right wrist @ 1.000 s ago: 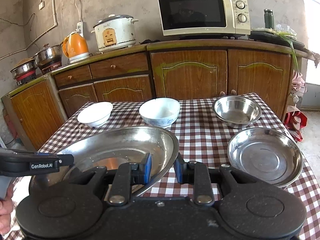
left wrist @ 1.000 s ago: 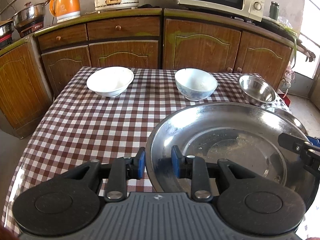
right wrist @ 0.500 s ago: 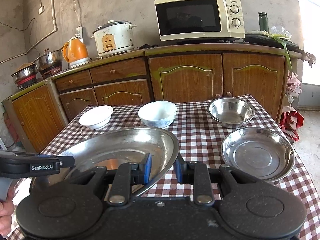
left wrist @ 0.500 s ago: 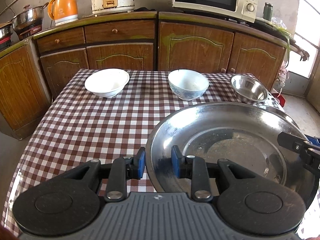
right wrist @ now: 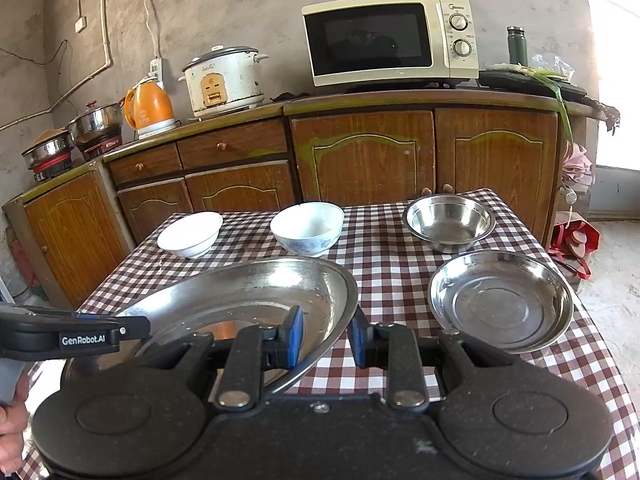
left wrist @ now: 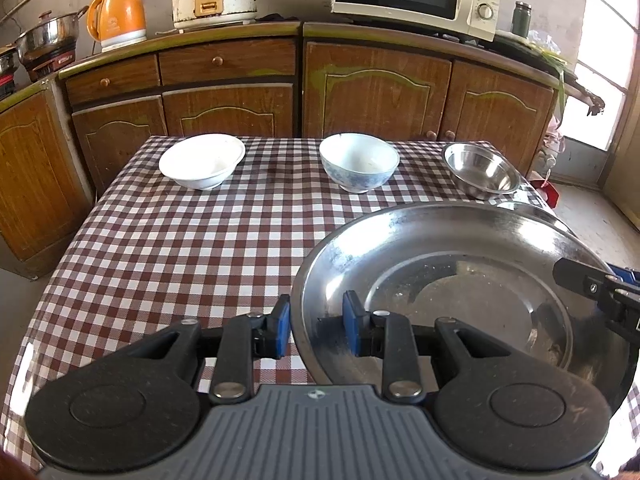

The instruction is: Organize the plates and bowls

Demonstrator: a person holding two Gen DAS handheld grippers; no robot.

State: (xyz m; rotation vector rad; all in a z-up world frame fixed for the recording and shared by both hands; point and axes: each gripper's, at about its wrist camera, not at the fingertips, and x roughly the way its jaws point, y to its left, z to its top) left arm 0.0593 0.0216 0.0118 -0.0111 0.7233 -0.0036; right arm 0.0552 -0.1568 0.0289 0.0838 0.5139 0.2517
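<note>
A large steel plate (left wrist: 460,280) (right wrist: 248,296) hangs above the checked table, held by both grippers. My left gripper (left wrist: 314,330) is shut on its left rim, and my right gripper (right wrist: 326,336) is shut on its right rim. A smaller steel plate (right wrist: 500,300) lies on the table at the right. Along the far edge stand a white bowl (left wrist: 202,160) (right wrist: 190,234), a blue-patterned bowl (left wrist: 358,162) (right wrist: 308,228) and a steel bowl (left wrist: 482,170) (right wrist: 450,220).
The checked tablecloth (left wrist: 180,248) covers the table. Wooden cabinets (left wrist: 376,88) run behind it, bearing a microwave (right wrist: 388,44), a rice cooker (right wrist: 224,80) and an orange kettle (right wrist: 148,108). A hand (right wrist: 12,420) shows at the lower left of the right wrist view.
Both grippers, still gripping the large plate, have drawn back from the bowls and cabinets, which now look smaller and farther away. The grips have not changed.
</note>
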